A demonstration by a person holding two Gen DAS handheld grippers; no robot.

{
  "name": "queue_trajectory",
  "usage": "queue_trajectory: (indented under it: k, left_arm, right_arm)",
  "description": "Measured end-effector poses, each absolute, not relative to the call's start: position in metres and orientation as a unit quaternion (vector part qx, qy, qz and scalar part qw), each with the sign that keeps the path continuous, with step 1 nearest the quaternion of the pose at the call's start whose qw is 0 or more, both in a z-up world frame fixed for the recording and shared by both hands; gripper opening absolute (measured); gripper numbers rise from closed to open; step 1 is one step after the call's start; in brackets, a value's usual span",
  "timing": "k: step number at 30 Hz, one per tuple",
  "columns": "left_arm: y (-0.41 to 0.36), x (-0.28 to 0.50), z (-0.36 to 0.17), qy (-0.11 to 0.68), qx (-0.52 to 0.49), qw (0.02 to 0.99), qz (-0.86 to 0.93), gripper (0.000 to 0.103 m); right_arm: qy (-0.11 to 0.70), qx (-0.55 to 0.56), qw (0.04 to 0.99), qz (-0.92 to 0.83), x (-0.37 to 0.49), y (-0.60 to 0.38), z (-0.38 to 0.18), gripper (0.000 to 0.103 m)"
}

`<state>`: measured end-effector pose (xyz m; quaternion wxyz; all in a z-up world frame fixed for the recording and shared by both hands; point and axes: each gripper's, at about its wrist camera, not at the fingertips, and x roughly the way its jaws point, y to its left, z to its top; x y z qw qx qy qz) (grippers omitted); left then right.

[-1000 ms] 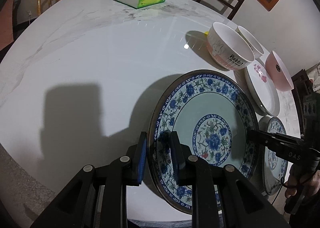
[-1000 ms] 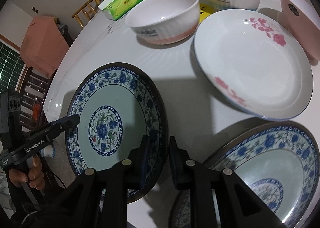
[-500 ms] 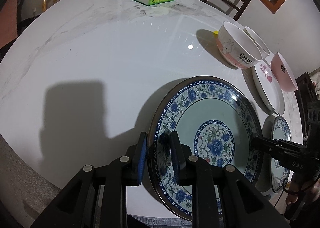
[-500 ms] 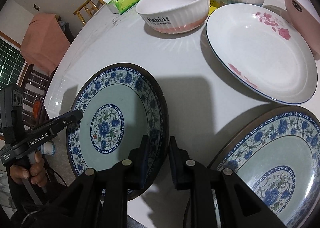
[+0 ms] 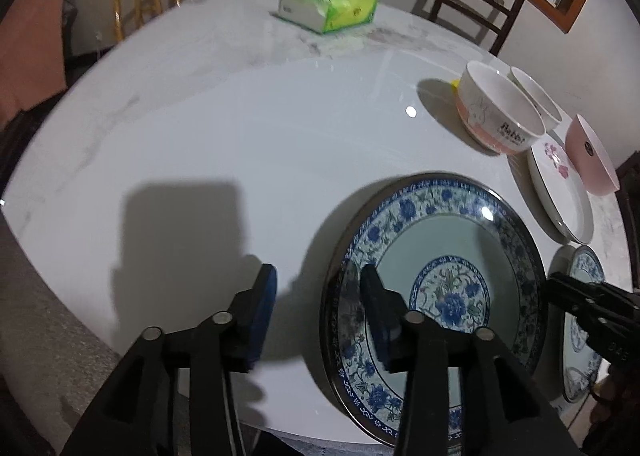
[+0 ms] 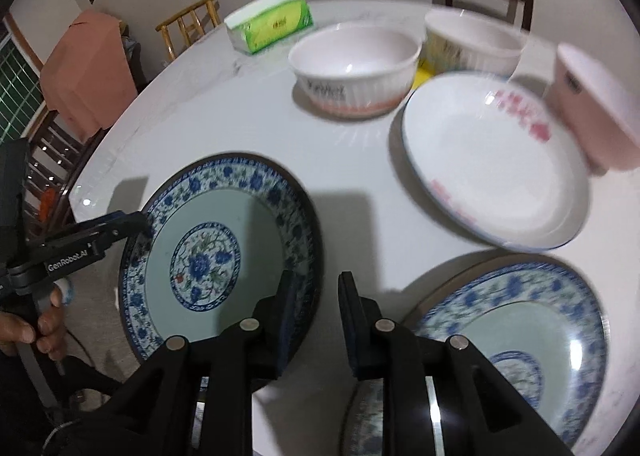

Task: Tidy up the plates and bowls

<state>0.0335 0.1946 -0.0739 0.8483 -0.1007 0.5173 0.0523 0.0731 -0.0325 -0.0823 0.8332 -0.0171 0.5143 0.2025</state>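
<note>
Left gripper (image 5: 316, 308) has just been opening: half a second ago its pads pinched the near-left rim of the blue-patterned plate (image 5: 440, 280); now the jaws stand spread, the rim between them but neither pad pressing, the outer blue pad hanging over bare table (image 5: 240, 143). Judged from that, the plate has been let go and lies flat on the white round table, lower right of the left wrist frame — placement done on this side. Right gripper (image 6: 316, 308), lower centre of its own frame, shows a narrow gap between the jaws; the plate's right rim sits under the left finger, and I cannot tell whether the pads grip it, though the gap looks a little wider than before. The right wrist view is motion-blurred, so the hand is shifting. What the right wrist view adds: a second blue-patterned plate (image 6: 516, 340) at lower right, most of it in frame, the white plate with pink flowers (image 6: 492, 159) almost in full, the rabbit bowl (image 6: 354, 69), the bowl behind it (image 6: 472, 41) and the pink bowl (image 6: 592, 111) — also the hand holding the left gripper at far left. The left wrist view crowds those dishes to its right edge but gives the open stretch of table and the tissue pack (image 5: 328, 7) at top centre. Likely next: stacking the two blue plates.
</note>
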Motion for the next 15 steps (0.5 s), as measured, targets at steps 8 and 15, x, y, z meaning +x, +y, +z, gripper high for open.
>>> queue_trajectory:
  k: [8,15]
  left_arm:
    - [0.152,0.02,-0.043,0.473,-0.059,0.877,0.059,0.05]
    - [0.093,0.009,-0.018,0.442,-0.035,0.896,0.007,0.058]
  right_arm:
    - [0.467,-0.036,0.868,0.166,0.055,-0.056,-0.059,0.022]
    - [0.437,-0.048,0.89,0.122,0.036,-0.082,-0.044,0.022]
